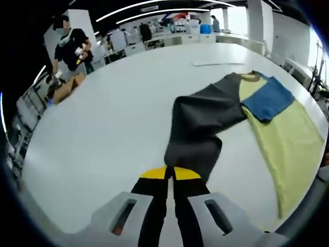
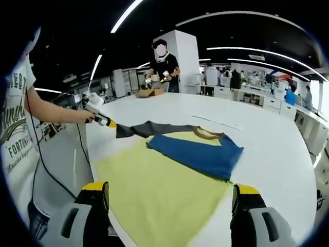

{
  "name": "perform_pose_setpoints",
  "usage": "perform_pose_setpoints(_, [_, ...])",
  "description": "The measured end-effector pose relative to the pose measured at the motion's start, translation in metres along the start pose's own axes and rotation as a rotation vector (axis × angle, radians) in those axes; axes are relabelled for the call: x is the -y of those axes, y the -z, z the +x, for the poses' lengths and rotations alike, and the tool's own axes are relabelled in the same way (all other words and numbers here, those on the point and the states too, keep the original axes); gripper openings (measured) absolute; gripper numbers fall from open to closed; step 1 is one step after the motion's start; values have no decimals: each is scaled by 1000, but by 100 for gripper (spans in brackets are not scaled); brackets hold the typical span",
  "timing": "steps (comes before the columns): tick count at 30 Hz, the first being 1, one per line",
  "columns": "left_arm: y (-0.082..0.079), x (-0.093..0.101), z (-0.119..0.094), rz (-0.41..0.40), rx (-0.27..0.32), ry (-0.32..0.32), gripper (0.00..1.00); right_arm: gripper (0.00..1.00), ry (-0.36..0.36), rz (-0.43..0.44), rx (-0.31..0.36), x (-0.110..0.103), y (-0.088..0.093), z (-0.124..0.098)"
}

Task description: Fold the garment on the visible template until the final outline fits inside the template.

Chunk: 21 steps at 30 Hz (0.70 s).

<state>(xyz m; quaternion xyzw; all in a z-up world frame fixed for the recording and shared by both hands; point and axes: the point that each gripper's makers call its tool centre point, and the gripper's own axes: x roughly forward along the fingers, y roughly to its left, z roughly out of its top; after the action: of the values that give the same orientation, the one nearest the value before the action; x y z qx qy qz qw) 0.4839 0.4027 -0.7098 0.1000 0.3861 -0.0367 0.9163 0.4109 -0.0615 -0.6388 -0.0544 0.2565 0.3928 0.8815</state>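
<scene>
Left gripper view is showing the left gripper (image 1: 170,174) with its yellow-tipped fingers (image 1: 153,173) pressed together on the end of the dark grey sleeve (image 1: 200,128) of a pale yellow, blue and grey short-sleeved garment (image 1: 288,139), which is lying spread on the white bench (image 1: 118,113). In the right gripper view the same sleeve (image 2: 146,128) is being pulled out straight from the garment (image 2: 159,190) by the left gripper (image 2: 103,120), while the right gripper (image 2: 169,198) is hovering over the yellow body with its fingers (image 2: 96,188) spread wide and holding nothing.

The likely trouble from here is drag: with only the sleeve pinched and nothing pinning the body, a pull could be sliding the whole garment across the bench, or skewing the already folded blue sleeve (image 2: 198,154). The thin cloth could also be slipping out of the pinch mid-fold and dropping in a crumpled heap. The garment's hem is lying close to the bench's near edge, so it may be sliding off.

The template is hard to make out; possibly it is lying under the garment, but I cannot tell. The hem is being cut off behind the right gripper's body. A thin pale strip (image 1: 218,64) is lying further along the bench, too small to identify. A person in dark clothes (image 2: 162,69) is standing by a cardboard box (image 2: 149,92) at the far end.
</scene>
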Motion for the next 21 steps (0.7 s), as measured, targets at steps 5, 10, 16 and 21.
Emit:
perform_pose_setpoints(5, [-1,-18,6,-42,8,-31,0,99,-6,-7,-3,-2,0,0])
perform_pose_setpoints(10, [-12,-35,9,-138,30,-57,0,99,-14,-28,-33,-3,3,-1])
perform_pose_setpoints(16, [-16,-60,14,-39,6,-137,0,99,-8,-24,-28,0,2,-1])
perform_pose_setpoints(21, [-25,-67,20,-104,25,-144,0,99,-7,-19,-38,1,7,0])
